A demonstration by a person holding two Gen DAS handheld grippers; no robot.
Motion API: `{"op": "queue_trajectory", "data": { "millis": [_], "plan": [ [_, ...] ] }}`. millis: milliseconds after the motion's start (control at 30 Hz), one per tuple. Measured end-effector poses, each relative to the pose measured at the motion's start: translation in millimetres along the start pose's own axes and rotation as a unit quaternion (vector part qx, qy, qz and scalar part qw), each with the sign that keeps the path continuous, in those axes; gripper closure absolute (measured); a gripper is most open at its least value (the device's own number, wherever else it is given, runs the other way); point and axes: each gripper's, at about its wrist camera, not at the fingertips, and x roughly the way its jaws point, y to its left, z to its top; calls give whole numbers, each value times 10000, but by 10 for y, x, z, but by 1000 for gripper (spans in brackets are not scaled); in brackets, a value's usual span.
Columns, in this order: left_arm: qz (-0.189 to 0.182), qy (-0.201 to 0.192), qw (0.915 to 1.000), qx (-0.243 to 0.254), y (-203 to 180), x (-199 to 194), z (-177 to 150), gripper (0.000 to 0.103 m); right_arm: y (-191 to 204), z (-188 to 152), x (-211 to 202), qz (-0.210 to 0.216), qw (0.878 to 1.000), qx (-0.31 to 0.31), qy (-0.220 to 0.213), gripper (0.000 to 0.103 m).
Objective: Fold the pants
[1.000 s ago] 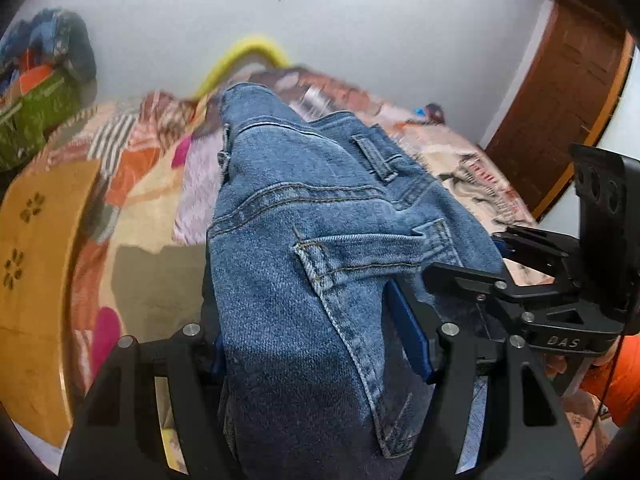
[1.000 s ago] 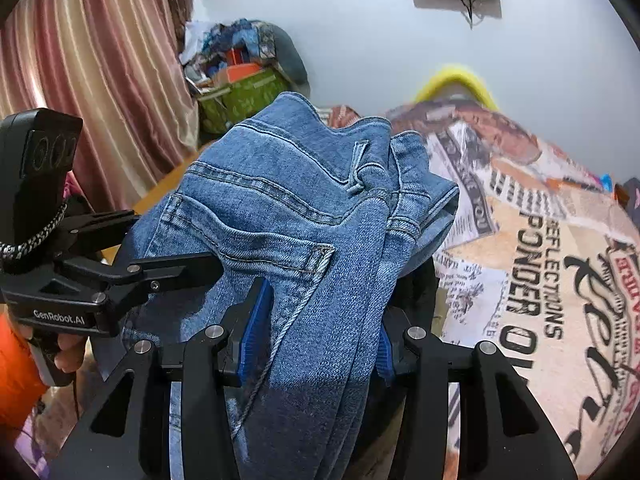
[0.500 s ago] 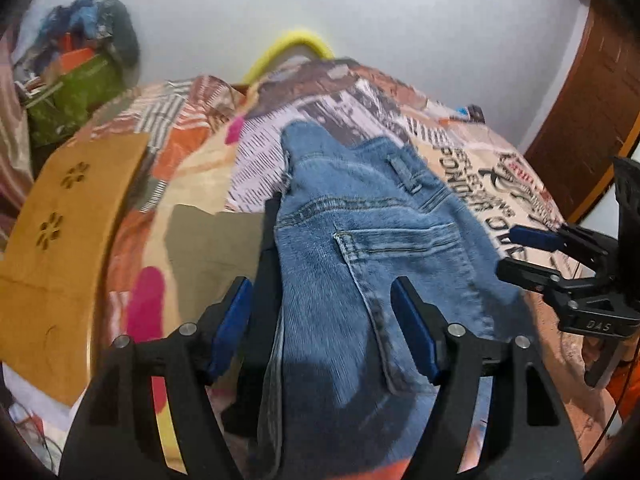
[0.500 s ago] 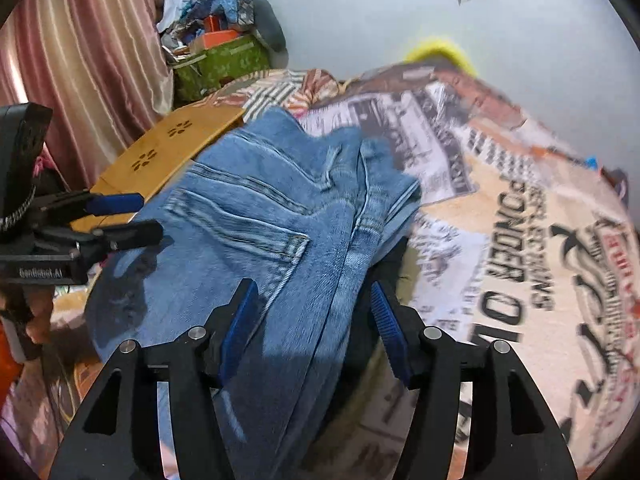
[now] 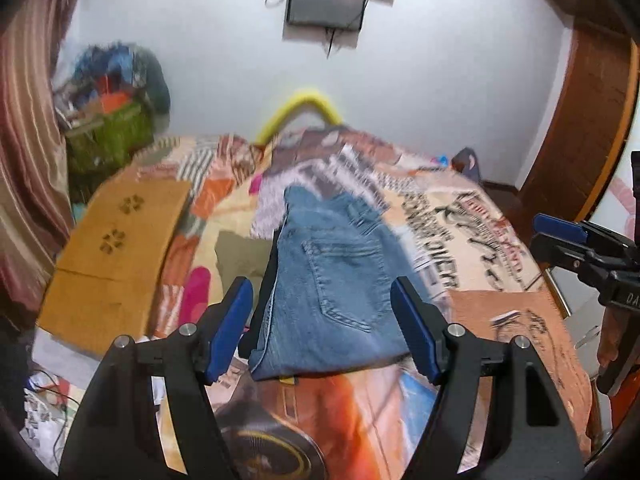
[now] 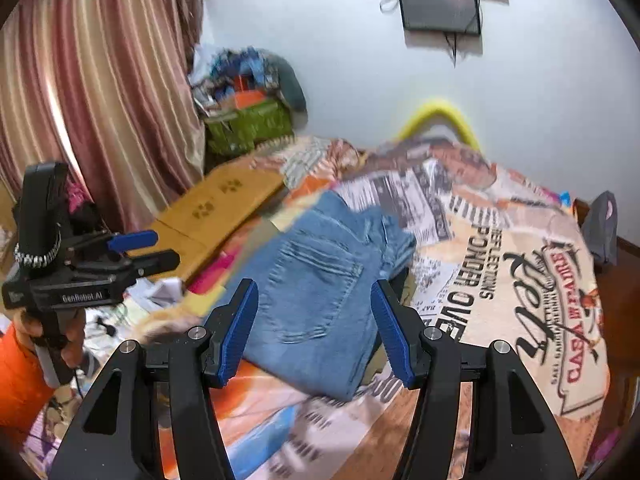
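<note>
Folded blue jeans (image 5: 332, 292) flat on printed bedspread (image 5: 472, 248), long axis toward 12 o'clock, waistband far, bare bedspread at 3 o'clock, left gripper (image 5: 324, 332) and right gripper (image 6: 316, 328) wide open, empty.

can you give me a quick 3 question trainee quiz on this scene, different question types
1. True or false: the left gripper is shut on the jeans.
2. Multiple choice: the jeans lie on the (A) floor (B) bedspread (C) board.
3. Fill in: the side of the jeans facing up shows a back ____.

Key: 1 false, its fingers stand apart, and so do those of the right gripper. 2 B. 3 pocket.
</note>
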Motion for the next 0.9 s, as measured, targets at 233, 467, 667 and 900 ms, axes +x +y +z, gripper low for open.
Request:
{"op": "queue_trajectory", "data": {
  "millis": [233,467,667,900],
  "plan": [
    [-139,-928,9955,115,-384,-1257,-58,31,341,-26,-789,128,9979,-37,-635,48],
    [50,-1725,9843,370,-750,-2176,-367,31,679,-253,-1510,149,9898,-209,-1402,48],
    [183,-2202,9740,500,-1013,-2598,-657,22,905,-527,-1933,48,9780,-298,-2063,48],
    [180,-2450,9679,535,-1148,-2753,-891,6,1028,-744,-2122,-172,9704,-304,-2389,25]
  ]
}}
